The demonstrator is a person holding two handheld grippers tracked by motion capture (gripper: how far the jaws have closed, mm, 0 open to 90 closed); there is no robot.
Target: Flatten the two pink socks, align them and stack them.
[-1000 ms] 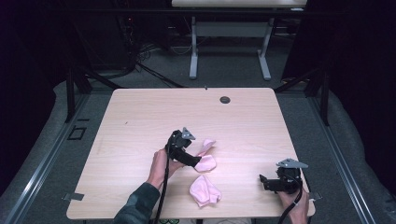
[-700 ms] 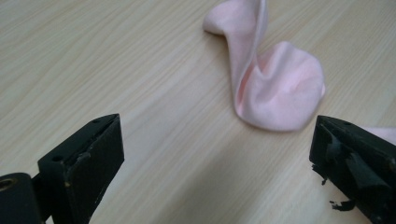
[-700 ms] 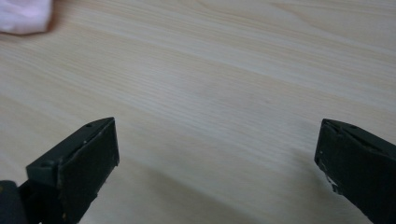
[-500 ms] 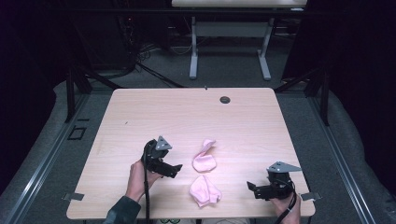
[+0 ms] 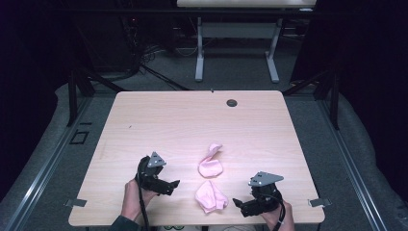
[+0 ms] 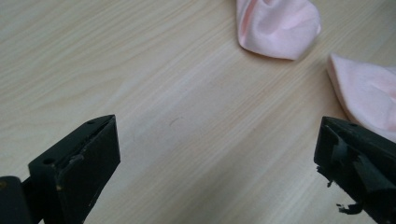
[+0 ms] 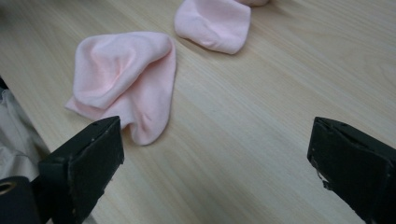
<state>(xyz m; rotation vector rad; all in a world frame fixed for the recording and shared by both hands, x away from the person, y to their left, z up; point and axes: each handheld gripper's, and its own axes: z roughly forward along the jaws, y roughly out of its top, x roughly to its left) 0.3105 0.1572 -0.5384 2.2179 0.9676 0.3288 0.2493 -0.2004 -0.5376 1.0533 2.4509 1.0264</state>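
Note:
Two pink socks lie crumpled near the table's front middle. The farther sock (image 5: 210,162) (image 6: 276,25) (image 7: 214,22) has a tail that points away. The nearer sock (image 5: 210,196) (image 6: 369,93) (image 7: 123,77) lies just behind the front edge. My left gripper (image 5: 169,186) (image 6: 219,140) rests left of the socks, open wide over bare wood, with both socks off to its far right. My right gripper (image 5: 240,206) (image 7: 215,140) sits right of the nearer sock, open, and its left jaw is close to that sock's hem. Neither gripper touches a sock.
The light wooden table (image 5: 159,125) has a dark round grommet (image 5: 232,102) near its far edge. Both hands sit at the front edge. A second table's legs (image 5: 198,53) stand on the floor beyond. Beige clothing (image 7: 14,135) shows beside the right gripper.
My left gripper has drawn back from the farther sock, leftward and toward the front edge, leaving it on the table. My right gripper has slid left along the front edge toward the nearer sock.

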